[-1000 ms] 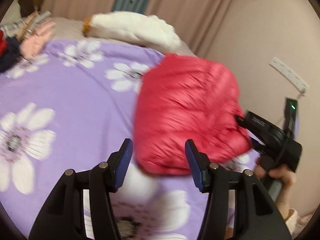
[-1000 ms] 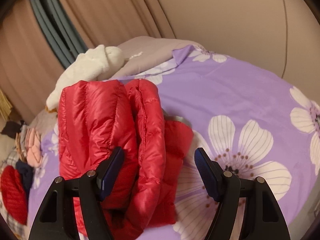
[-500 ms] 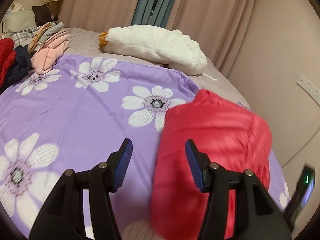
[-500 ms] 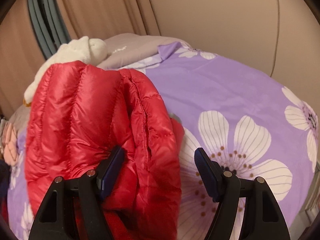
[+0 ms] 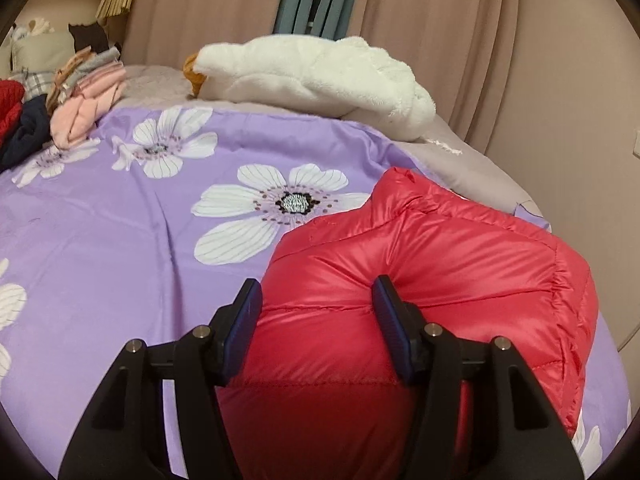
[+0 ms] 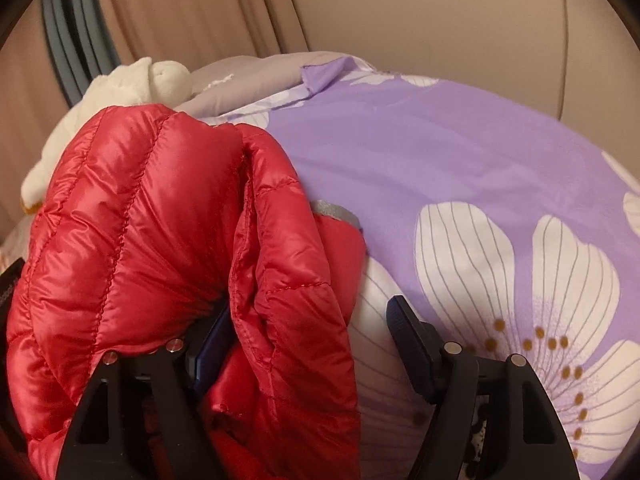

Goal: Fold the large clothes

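Observation:
A red puffer jacket (image 5: 420, 280) lies folded into a thick bundle on the purple flowered bedspread (image 5: 120, 232). My left gripper (image 5: 316, 316) is open, its blue-padded jaws straddling the near edge of the bundle and pressing into it. In the right wrist view the jacket (image 6: 140, 220) bulges up over the left finger, which is partly buried in the folds. My right gripper (image 6: 308, 328) is open, a fold of the jacket lying between its jaws, the right finger over the bedspread (image 6: 460, 152).
A white plush blanket (image 5: 320, 76) lies at the head of the bed. A pile of clothes, pink (image 5: 80, 112), navy and red, sits at the far left. Curtains (image 5: 420, 20) and a wall close off the far side and right.
Both grippers have moved in close onto the jacket; the bundle now fills the space between the left jaws and has settled on the bed. Both stayed open.

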`<action>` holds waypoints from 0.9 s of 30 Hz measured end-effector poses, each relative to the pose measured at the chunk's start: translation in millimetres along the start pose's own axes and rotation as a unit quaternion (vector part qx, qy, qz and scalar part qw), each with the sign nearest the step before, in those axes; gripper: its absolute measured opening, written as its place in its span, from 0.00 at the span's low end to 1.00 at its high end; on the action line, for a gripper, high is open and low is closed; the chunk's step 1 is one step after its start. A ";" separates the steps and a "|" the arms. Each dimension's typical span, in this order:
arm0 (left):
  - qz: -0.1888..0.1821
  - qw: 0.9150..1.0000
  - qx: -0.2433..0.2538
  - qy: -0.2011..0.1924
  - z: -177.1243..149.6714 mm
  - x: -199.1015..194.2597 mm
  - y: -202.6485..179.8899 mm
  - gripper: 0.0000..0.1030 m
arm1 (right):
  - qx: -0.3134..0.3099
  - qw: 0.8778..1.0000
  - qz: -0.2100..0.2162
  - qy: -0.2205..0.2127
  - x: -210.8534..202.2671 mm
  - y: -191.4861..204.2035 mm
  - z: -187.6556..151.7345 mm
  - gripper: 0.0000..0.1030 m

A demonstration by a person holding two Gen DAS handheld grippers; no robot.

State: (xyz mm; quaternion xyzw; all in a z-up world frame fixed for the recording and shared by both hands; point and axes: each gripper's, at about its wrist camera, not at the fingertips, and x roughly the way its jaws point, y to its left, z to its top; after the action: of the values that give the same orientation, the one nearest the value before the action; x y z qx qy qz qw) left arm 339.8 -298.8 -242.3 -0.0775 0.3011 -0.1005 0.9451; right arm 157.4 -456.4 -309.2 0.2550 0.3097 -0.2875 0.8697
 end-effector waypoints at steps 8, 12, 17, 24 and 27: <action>0.019 1.000 0.001 0.005 -3.3 -2.9 -1.4 0.61 | -0.001 1.000 -0.001 0.000 -5.5 0.3 -1.4 0.71; 0.008 1.000 -0.011 0.000 -6.0 -2.5 4.1 0.61 | 0.002 1.000 0.000 -0.002 -5.7 -1.8 -1.6 0.71; -0.006 1.000 -0.020 -0.001 -6.9 -2.2 7.9 0.61 | 0.003 1.000 -0.001 -0.001 -5.8 -4.4 -1.3 0.72; -0.021 0.999 -0.033 -0.003 -7.3 -2.1 12.1 0.61 | 0.009 1.000 0.002 0.000 -3.5 -4.5 -0.3 0.74; -0.023 0.999 -0.035 -0.003 -7.4 -2.0 12.4 0.61 | 0.010 1.000 0.002 0.000 -2.9 -6.2 0.5 0.74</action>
State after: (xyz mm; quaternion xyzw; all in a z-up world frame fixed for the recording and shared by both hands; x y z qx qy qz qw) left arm 335.6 -286.9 -249.7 -0.1178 0.2995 -0.1111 0.9403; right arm 151.7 -460.0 -308.6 0.2644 0.3058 -0.2886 0.8679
